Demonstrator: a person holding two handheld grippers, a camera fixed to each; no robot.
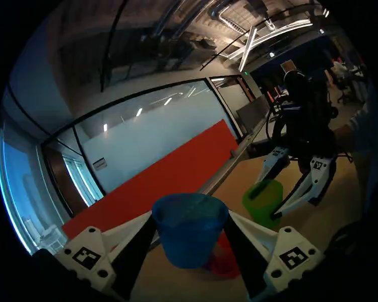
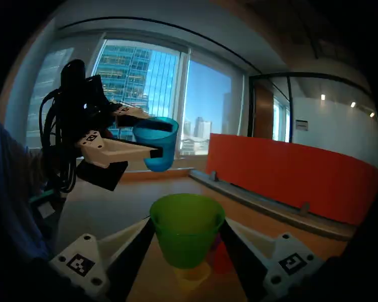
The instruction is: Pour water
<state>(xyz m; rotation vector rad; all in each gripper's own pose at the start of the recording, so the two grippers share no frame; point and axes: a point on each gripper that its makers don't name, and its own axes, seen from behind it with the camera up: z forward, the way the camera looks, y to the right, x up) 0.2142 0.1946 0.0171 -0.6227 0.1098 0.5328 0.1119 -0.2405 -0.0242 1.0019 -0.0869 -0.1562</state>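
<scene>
Left gripper view: left gripper [image 1: 190,222] fingers clamp translucent blue cup [image 1: 189,244]; right gripper [image 1: 268,197] clamps translucent green cup [image 1: 259,200].

I counted two tools, the left tool [image 1: 189,221] and the right tool [image 2: 187,224], and three cups: one blue cup [image 1: 189,239], one green cup [image 2: 187,244] and one red cup [image 1: 225,261]. There was one worktop [image 1: 320,216]. A yellowish shape [image 2: 191,277] under the green cup I could not tell.
</scene>
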